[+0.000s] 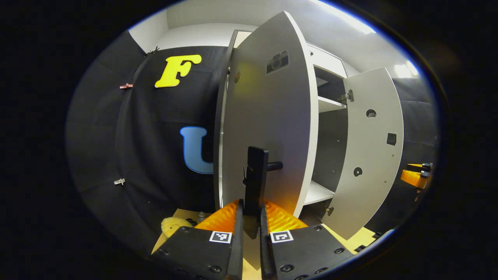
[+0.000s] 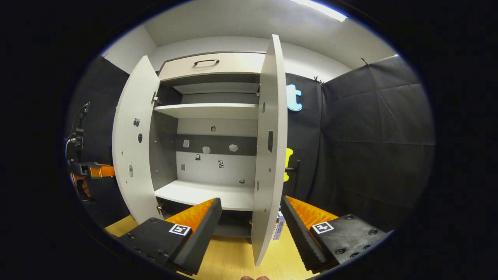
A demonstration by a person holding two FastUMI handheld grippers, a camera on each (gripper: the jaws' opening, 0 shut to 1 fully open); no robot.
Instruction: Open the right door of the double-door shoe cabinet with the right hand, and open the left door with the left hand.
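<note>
Double-door shoe cabinet (image 2: 212,64), pale grey, standing upright on a wooden floor with both doors swung open. Left door (image 2: 130,136): swung wide outward, its inner face showing; a dark bar handle (image 1: 255,182) is mounted upright on its outer face. Right door (image 2: 270,147): open, seen almost edge-on, with a dark handle (image 2: 291,169) projecting from its outer side. Interior: one upper shelf (image 2: 206,110), a bottom shelf (image 2: 206,193), and a grey back panel.

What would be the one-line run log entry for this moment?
left gripper: shut on left door handle | left door: open | right gripper: open, fingers astride right door edge | right door: open
</note>
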